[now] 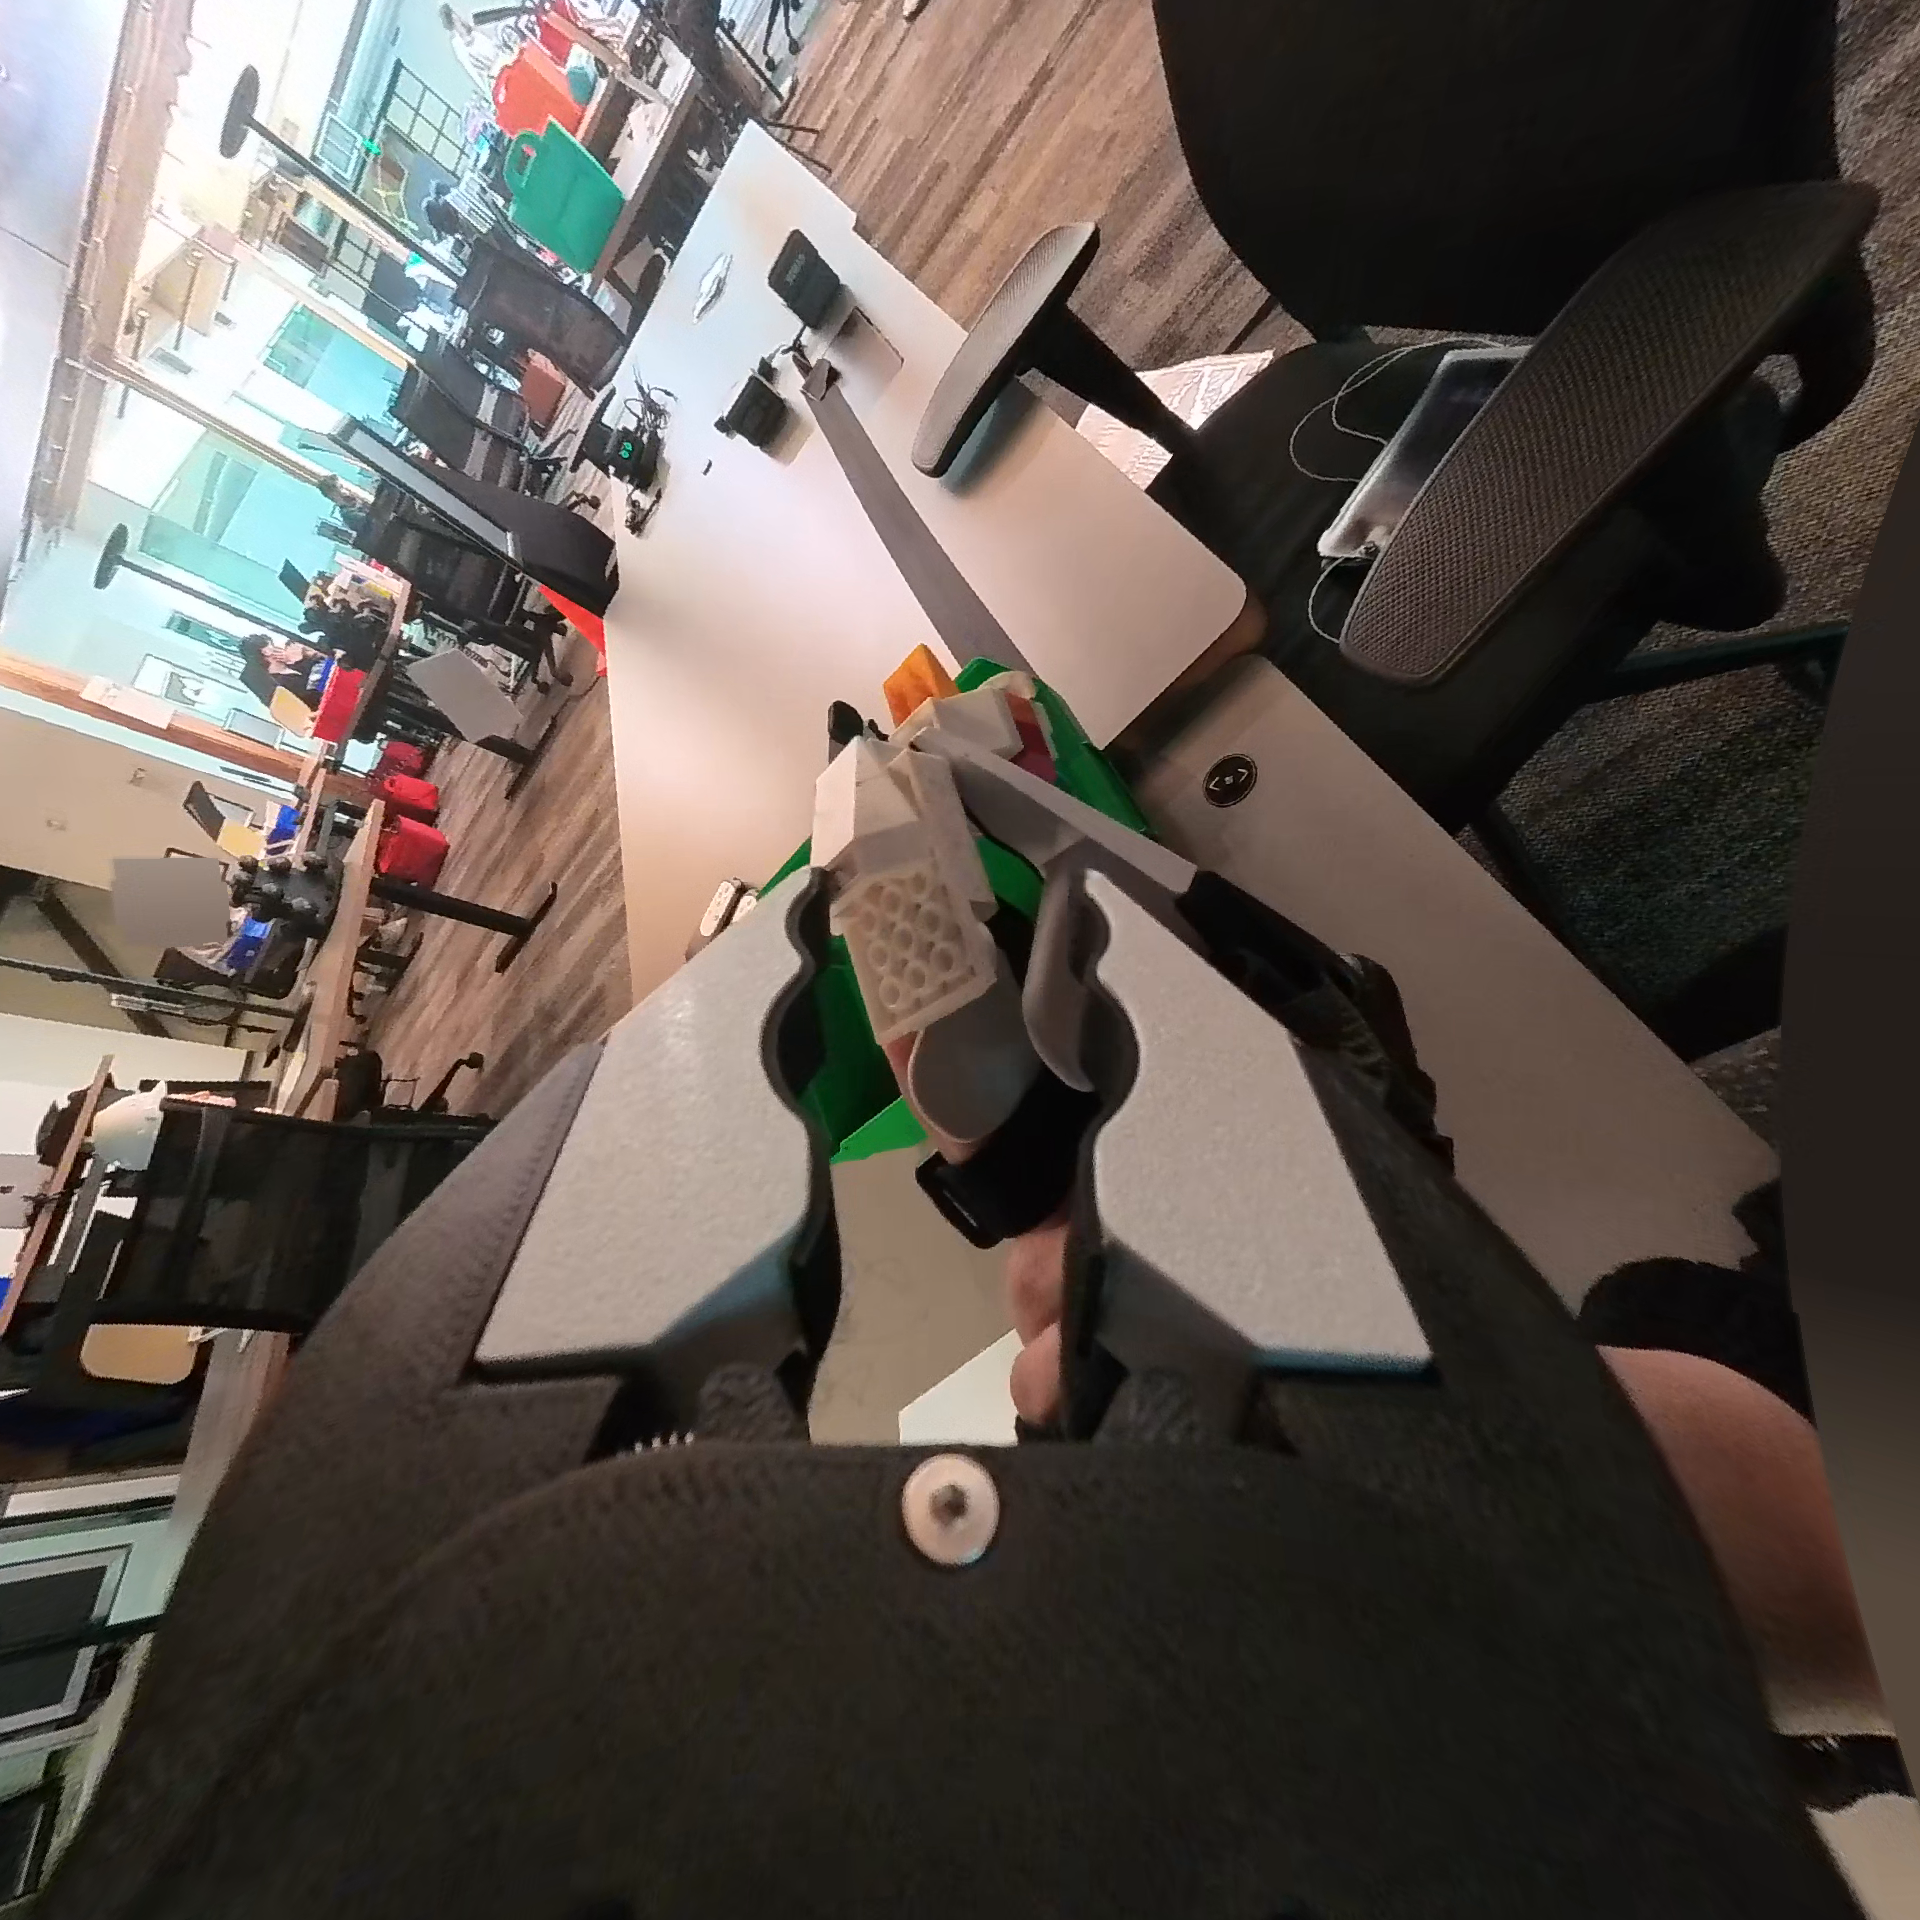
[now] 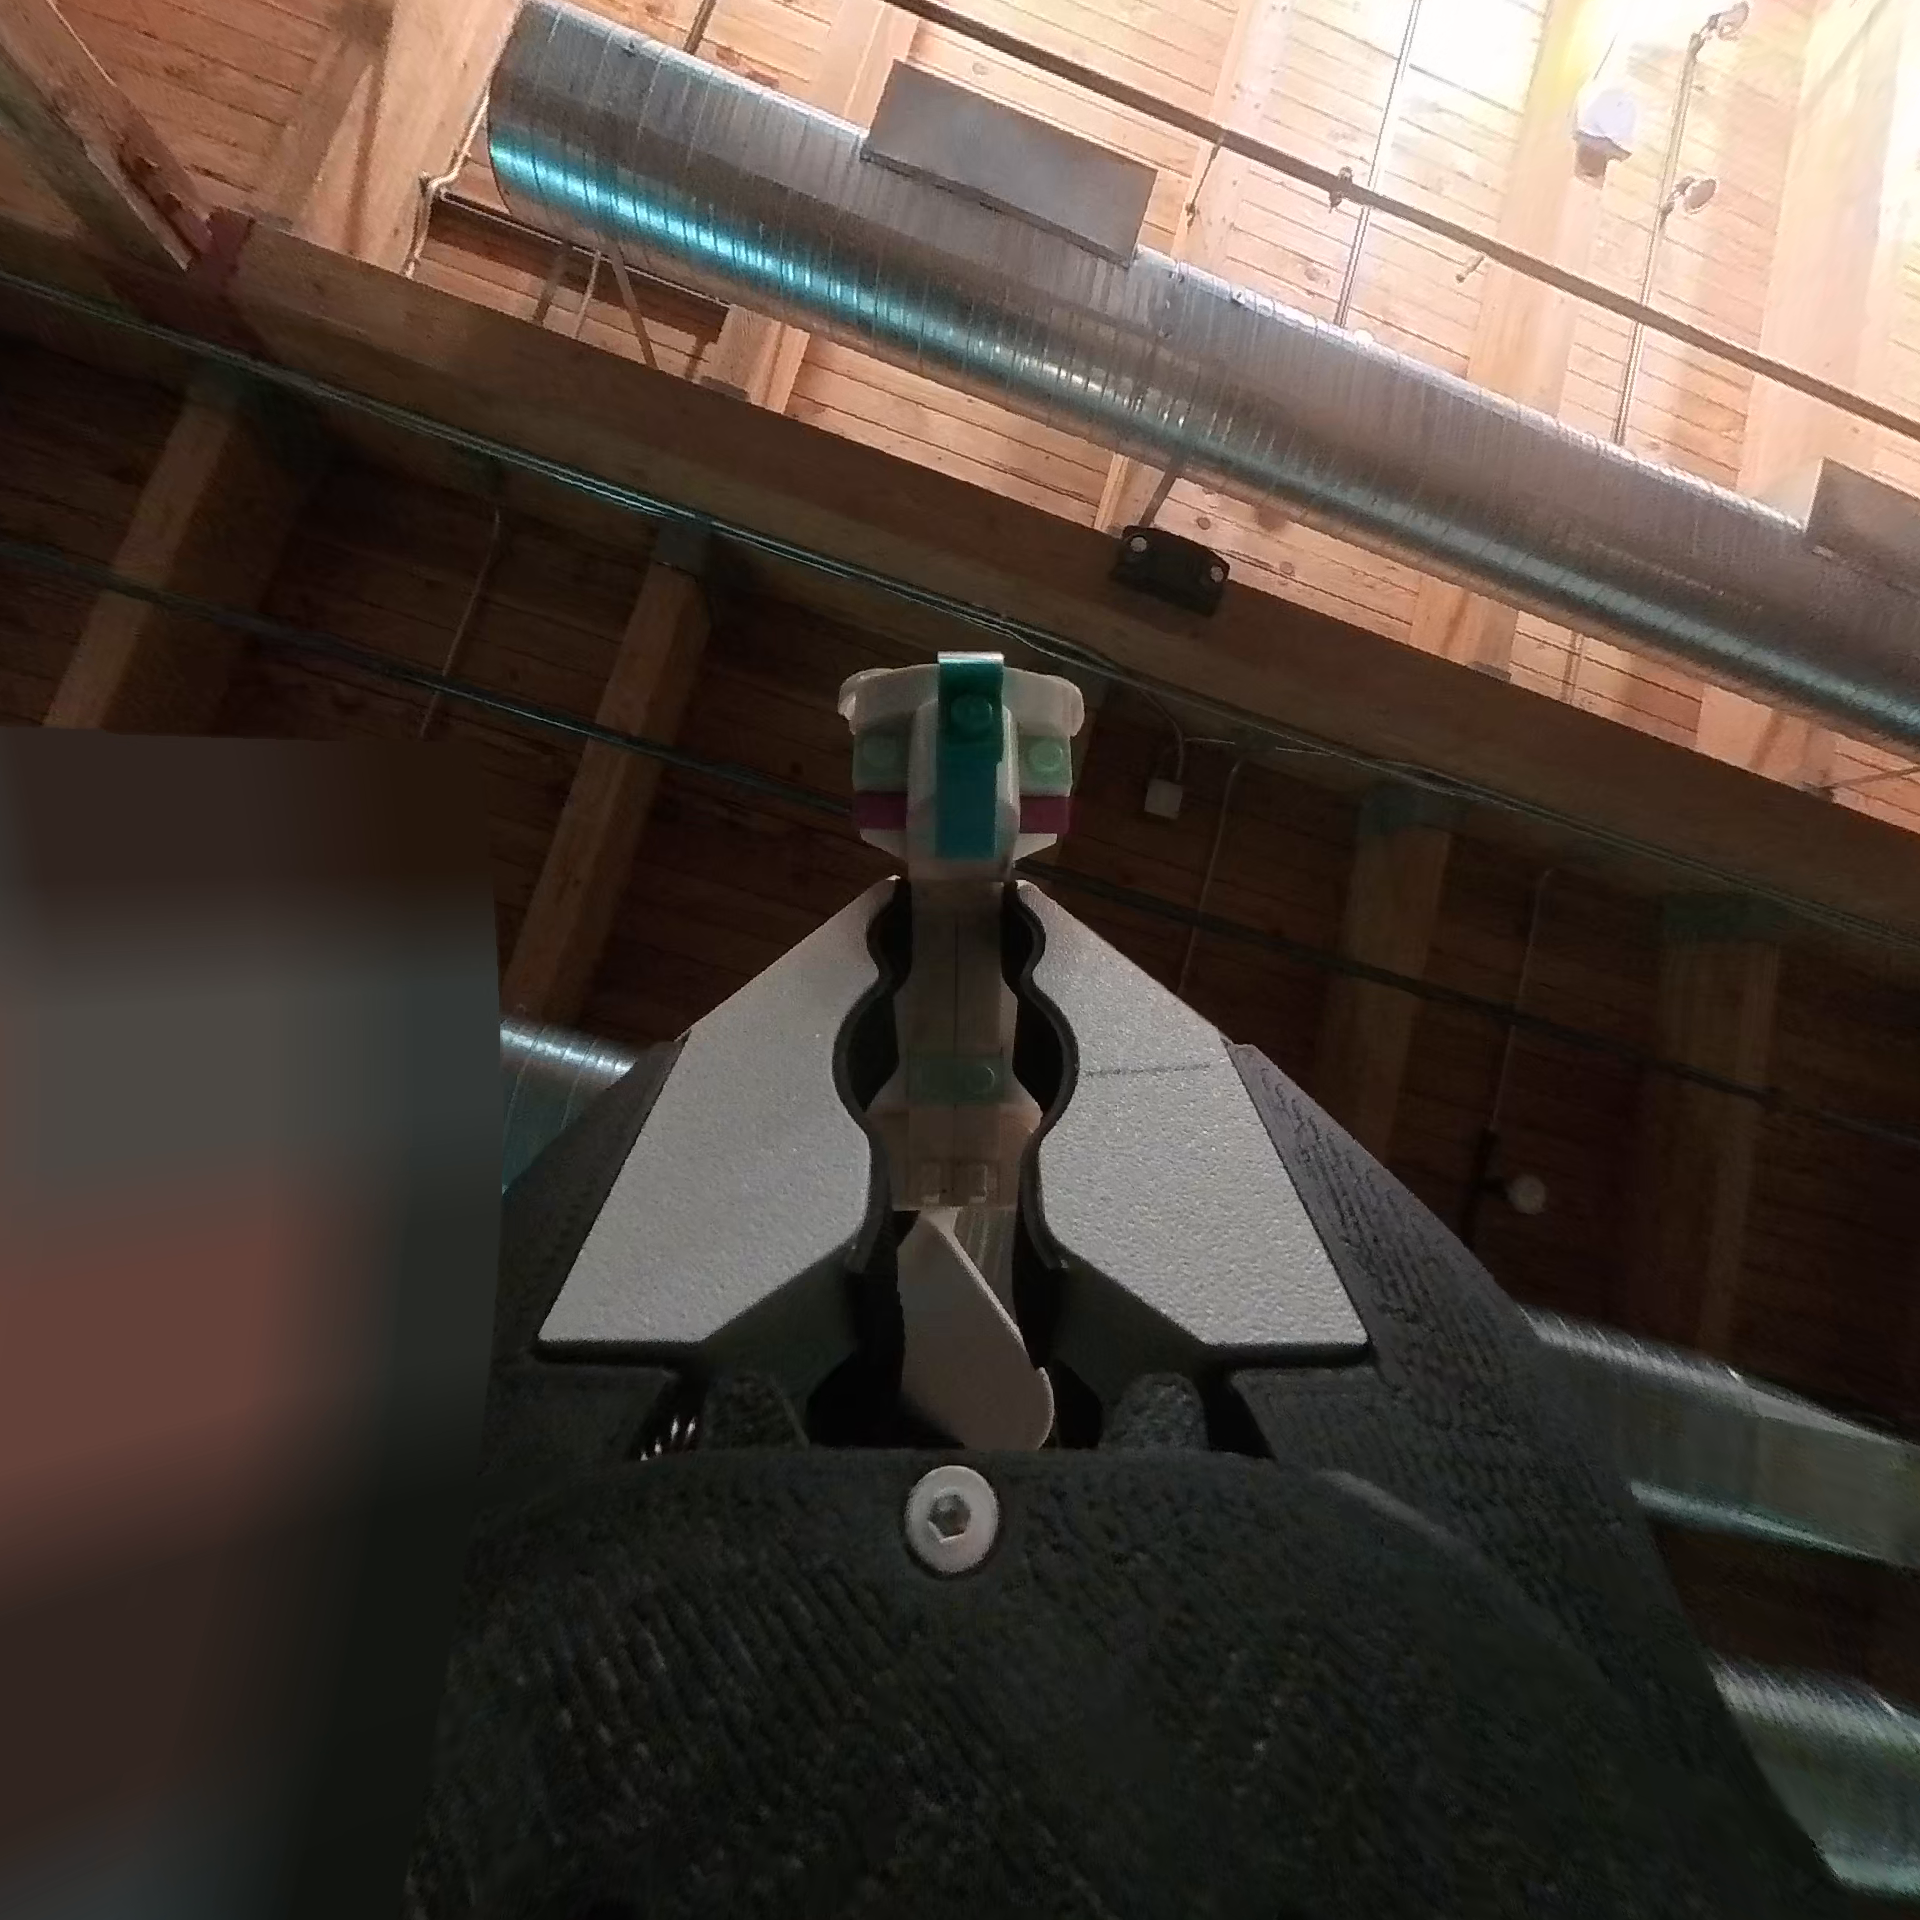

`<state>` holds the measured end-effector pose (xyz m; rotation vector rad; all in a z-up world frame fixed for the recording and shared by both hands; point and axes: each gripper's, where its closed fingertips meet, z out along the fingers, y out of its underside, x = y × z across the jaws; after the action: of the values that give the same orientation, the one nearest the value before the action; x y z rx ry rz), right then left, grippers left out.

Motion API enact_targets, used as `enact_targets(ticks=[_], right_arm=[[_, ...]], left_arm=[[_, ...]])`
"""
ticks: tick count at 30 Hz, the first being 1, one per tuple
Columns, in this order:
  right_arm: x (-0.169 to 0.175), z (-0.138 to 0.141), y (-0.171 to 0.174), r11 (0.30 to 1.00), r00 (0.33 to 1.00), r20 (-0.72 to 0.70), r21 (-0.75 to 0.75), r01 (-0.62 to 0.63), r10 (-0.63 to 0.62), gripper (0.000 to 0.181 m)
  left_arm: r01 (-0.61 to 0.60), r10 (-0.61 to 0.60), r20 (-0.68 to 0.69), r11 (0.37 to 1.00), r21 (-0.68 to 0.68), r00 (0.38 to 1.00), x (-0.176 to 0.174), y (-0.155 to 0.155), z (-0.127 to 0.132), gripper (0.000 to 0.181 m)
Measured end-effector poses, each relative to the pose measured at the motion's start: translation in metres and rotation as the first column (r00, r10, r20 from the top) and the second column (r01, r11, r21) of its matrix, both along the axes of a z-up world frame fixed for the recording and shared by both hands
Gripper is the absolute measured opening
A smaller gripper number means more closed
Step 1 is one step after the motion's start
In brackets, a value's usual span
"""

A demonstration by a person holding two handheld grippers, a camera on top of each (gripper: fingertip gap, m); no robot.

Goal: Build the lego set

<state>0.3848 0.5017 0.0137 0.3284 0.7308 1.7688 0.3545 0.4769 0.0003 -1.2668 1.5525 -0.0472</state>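
My right gripper (image 2: pixel 956 894) points up at the ceiling and is shut on a white lego model (image 2: pixel 961 769) with teal, pale green and magenta pieces. The model's body sits between the fingers and its head sticks out past the tips. In the left wrist view the same model (image 1: pixel 909 925) shows its white studded underside and a long white blade, held by the right gripper's grey fingers (image 1: pixel 966 1070). My left gripper (image 1: pixel 945 894) is open, its tips on either side of the model. I cannot tell if they touch it.
A green tray (image 1: pixel 1081 758) with white, orange and magenta bricks lies on the white table (image 1: pixel 748 582) behind the model. Black office chairs (image 1: pixel 1621 436) stand to the right. Small black devices (image 1: pixel 805 275) lie far along the table. A metal duct (image 2: pixel 1039 312) runs overhead. The grippers' ends are close to 4 cm from one another.
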Motion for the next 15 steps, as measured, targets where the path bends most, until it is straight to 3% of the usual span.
enact_targets(ticks=[15], right_arm=[[0.0075, 0.0002, -0.0082, 0.996, 0.997, 0.016, -0.018, 0.082, -0.082, 0.015]], left_arm=[[-0.003, -0.001, 0.033, 0.993, 0.118, 0.999, 0.0074, -0.0003, 0.0022, 0.039]])
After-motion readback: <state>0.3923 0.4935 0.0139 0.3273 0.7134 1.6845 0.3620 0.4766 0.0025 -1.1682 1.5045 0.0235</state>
